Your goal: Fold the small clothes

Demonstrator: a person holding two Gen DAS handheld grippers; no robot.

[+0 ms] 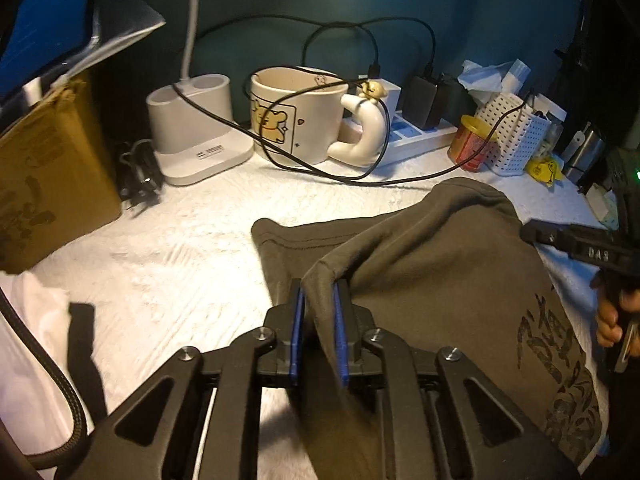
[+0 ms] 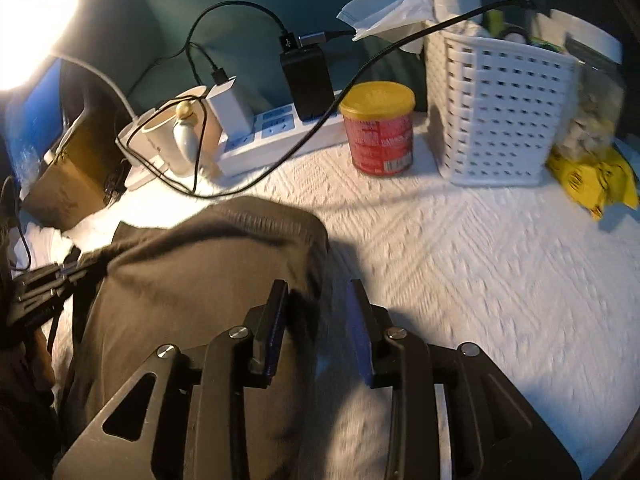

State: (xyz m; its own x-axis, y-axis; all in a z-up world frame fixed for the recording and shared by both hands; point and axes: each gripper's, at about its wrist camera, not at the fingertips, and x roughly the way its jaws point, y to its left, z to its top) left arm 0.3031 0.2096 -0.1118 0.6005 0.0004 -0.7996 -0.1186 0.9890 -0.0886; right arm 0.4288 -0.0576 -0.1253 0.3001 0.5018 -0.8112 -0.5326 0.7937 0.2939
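Note:
A dark olive garment (image 1: 440,264) with a black print lies on the white textured cloth (image 1: 180,248). My left gripper (image 1: 319,300) is shut on a raised fold of the garment, which drapes from between its blue pads. In the right wrist view the garment (image 2: 192,280) lies left of centre. My right gripper (image 2: 318,300) is open, its left finger over the garment's right edge and its right finger over bare cloth (image 2: 480,280). The right gripper also shows at the right edge of the left wrist view (image 1: 580,252).
At the back stand a bear mug (image 1: 296,116), a white lamp base (image 1: 200,136), a power strip (image 1: 420,136) with chargers and loose cables, a red can (image 2: 380,128), a white basket (image 2: 500,112) and a yellow packet (image 2: 592,180). A cardboard box (image 1: 48,184) stands left.

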